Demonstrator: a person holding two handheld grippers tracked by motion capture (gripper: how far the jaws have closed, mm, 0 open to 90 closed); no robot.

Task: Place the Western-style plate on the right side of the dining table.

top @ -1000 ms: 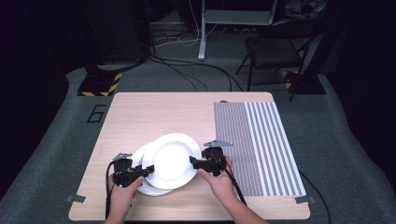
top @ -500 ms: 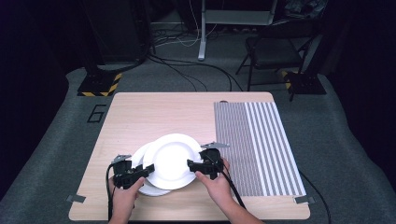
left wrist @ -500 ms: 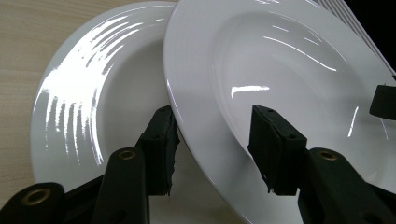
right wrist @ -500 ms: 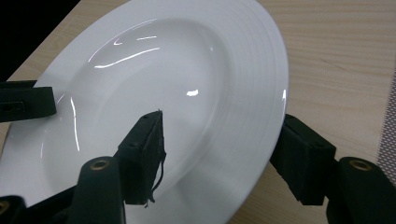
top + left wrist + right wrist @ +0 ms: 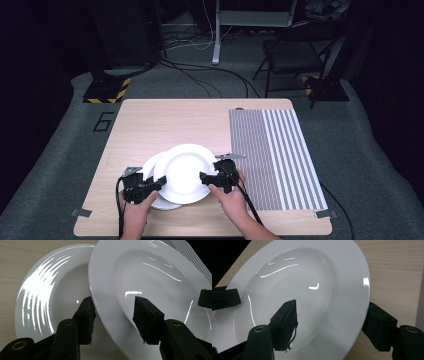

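Two white plates sit near the table's front edge. The upper plate (image 5: 185, 172) (image 5: 150, 270) (image 5: 307, 277) overlaps the lower plate (image 5: 148, 167) (image 5: 50, 290) and leans on its right side. My left gripper (image 5: 157, 183) (image 5: 113, 302) grips the upper plate's left rim, one pad under the rim and one on the inner face. My right gripper (image 5: 204, 177) (image 5: 332, 307) straddles the right rim. Its jaws have just been opening, and its pads now stand off the plate between them.
A grey-and-white striped mat (image 5: 275, 150) covers the right part of the wooden table (image 5: 175, 120). Tape tabs mark the front corners. Beyond the far edge, the floor holds cables, a folding chair (image 5: 290, 55) and a yellow-black marked base (image 5: 105, 92).
The right gripper has edged slightly left along the plate's rim. The plates and the left gripper stay where they were.
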